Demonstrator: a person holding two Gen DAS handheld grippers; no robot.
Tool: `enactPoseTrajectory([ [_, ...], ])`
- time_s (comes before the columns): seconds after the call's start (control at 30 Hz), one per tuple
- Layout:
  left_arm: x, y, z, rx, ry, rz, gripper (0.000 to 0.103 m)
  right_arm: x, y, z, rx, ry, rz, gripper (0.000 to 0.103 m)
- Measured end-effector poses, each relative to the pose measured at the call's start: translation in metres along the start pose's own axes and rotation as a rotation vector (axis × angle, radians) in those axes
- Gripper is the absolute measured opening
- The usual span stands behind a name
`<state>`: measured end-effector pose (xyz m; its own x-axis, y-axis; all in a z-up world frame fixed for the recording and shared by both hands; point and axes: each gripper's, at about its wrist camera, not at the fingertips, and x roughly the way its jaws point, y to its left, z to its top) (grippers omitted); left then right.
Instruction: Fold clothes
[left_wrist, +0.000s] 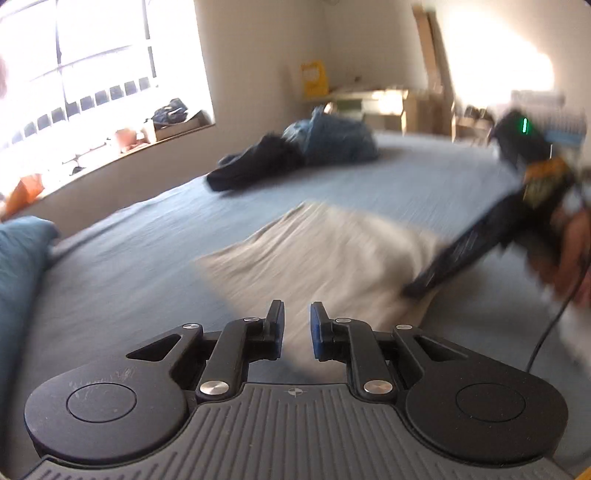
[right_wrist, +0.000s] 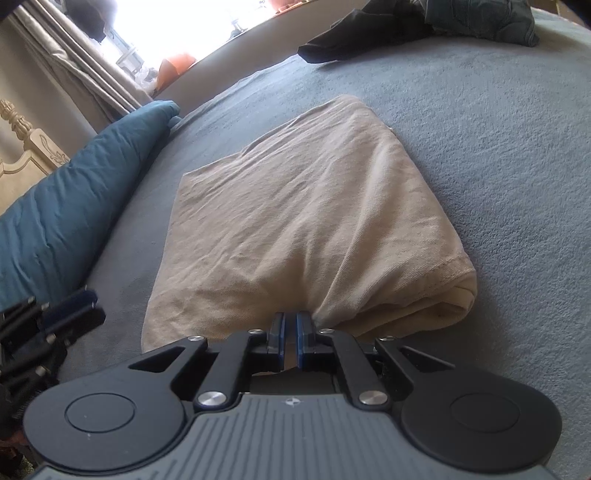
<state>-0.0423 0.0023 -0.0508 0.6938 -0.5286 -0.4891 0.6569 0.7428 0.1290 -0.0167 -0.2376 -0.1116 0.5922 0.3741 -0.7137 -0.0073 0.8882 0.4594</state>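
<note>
A folded beige garment (right_wrist: 295, 206) lies flat on the blue-grey bed sheet (right_wrist: 498, 147). My right gripper (right_wrist: 291, 319) is shut on its near edge, and a strip of cloth shows between the pads. In the left wrist view, which is blurred by motion, the same beige garment (left_wrist: 314, 254) lies ahead, with the right gripper (left_wrist: 421, 286) reaching onto its right edge. My left gripper (left_wrist: 297, 314) hovers open just short of the garment's near edge, with nothing between its fingers. It also appears at the garment's left corner as the left gripper (right_wrist: 74, 306).
A pile of dark and blue clothes (left_wrist: 295, 151) sits farther back on the bed. A teal pillow (right_wrist: 74, 206) lies along the left, beside a cream headboard (right_wrist: 26, 158) and curtains. A window sill (left_wrist: 110, 155) with clutter runs behind the bed.
</note>
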Motion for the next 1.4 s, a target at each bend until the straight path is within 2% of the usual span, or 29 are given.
enactPoseTrajectory([
  [0.07,0.023,-0.024,0.004,0.034,-0.003,-0.027,0.015,0.000,0.004,-0.001,-0.018,-0.009,-0.014,0.004],
  [0.17,0.062,-0.048,-0.012,0.080,0.084,-0.016,0.016,-0.005,0.007,0.000,-0.031,-0.019,-0.025,0.005],
  [0.23,0.062,-0.049,-0.022,0.076,0.072,-0.006,0.016,-0.018,0.010,0.004,-0.042,-0.043,-0.056,0.006],
  [0.33,0.054,-0.042,-0.024,0.058,0.070,-0.020,0.016,-0.037,0.020,0.008,-0.132,-0.118,-0.128,0.006],
  [0.4,0.056,-0.040,-0.024,0.047,0.071,-0.025,0.016,-0.033,0.018,0.011,-0.172,-0.104,-0.219,0.006],
  [0.47,0.058,-0.043,-0.024,0.053,0.072,-0.024,0.016,-0.021,0.004,0.013,-0.129,-0.049,-0.269,0.005],
  [0.6,0.057,-0.050,-0.026,0.102,0.057,0.002,0.016,-0.039,-0.008,0.021,0.002,-0.067,-0.232,0.006],
  [0.67,0.057,-0.049,-0.026,0.101,0.054,0.000,0.016,-0.049,-0.004,0.025,-0.008,-0.101,-0.246,0.006],
  [0.77,0.057,-0.050,-0.025,0.096,0.055,0.001,0.016,-0.043,-0.005,0.027,-0.013,-0.086,-0.264,0.007],
  [0.8,0.057,-0.050,-0.025,0.096,0.056,0.002,0.016,-0.041,-0.006,0.027,-0.015,-0.081,-0.270,0.011],
  [1.17,0.057,-0.053,-0.025,0.092,0.057,0.015,0.016,-0.020,-0.011,0.034,-0.036,-0.025,-0.334,0.012],
  [1.4,0.057,-0.057,-0.029,0.121,0.045,0.024,0.016,-0.020,-0.015,0.046,0.006,-0.074,-0.293,0.010],
])
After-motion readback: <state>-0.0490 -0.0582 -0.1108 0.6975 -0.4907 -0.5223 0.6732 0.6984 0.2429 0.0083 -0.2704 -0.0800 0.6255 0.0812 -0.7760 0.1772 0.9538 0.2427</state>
